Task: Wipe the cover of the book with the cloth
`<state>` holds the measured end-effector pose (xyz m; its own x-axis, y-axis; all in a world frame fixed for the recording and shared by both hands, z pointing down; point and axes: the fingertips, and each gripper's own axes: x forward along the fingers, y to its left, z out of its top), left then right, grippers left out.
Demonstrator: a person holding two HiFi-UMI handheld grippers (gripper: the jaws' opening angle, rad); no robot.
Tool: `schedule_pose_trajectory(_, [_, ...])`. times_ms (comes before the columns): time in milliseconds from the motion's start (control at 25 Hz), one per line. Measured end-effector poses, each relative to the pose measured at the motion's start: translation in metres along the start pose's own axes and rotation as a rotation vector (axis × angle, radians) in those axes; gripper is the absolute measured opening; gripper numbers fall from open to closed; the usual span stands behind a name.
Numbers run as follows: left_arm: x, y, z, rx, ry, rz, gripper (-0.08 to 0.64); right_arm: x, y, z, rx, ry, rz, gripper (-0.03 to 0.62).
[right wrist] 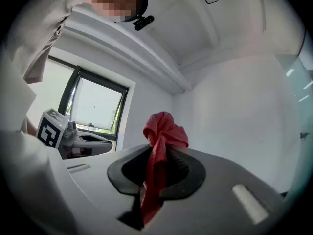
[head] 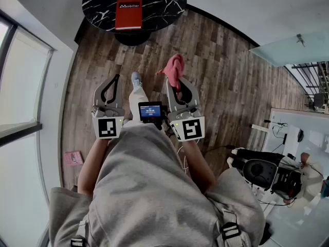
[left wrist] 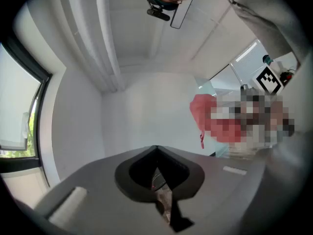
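A red book (head: 128,14) is seen lying flat, cover up, on a round black marbled table (head: 164,4) at the top of the head view, close to the table's near edge. A stretch of wooden floor (head: 226,81) lies between the table and the person. In that line, only the person's shoe (head: 135,79) is set on it. A small screen device (head: 150,111) is seen between the two grippers.

At the left the room is bounded by a window (head: 20,81) and a white wall, and a small pink item (head: 73,158) lies on the floor near them. At the right, black equipment (head: 262,173) with cables and a white desk (head: 303,127) are placed well apart from the table. Open floor is seen on both sides of the table's base.

The book's long axis runs away from the person, with its white lettering at the far end.

The left gripper (head: 116,79) is held level, with its jaws closed together and nothing between them. The right gripper (head: 181,91) is held level beside it, its jaws clamped on a red cloth (head: 175,68). The cloth is bunched past the jaw tips, and the rest trails back between the jaws. Both grippers are held well short of the table.
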<state>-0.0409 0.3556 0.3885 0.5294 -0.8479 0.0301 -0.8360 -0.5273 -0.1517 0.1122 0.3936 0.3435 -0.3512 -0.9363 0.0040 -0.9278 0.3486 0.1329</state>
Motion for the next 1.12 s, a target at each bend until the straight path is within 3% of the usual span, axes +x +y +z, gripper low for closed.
schedule_pose_trajectory(480, [0.058,0.034,-0.012,-0.002,0.026,-0.036,-0.002,0.083,-0.026,-0.005,0.006,0.051,0.014,0.071])
schedule_pose_trajectory(1120, [0.206,0.116,-0.019,-0.043,0.100,0.077,-0.003,0.241,-0.135,-0.014,0.002,0.075,0.036,0.071])
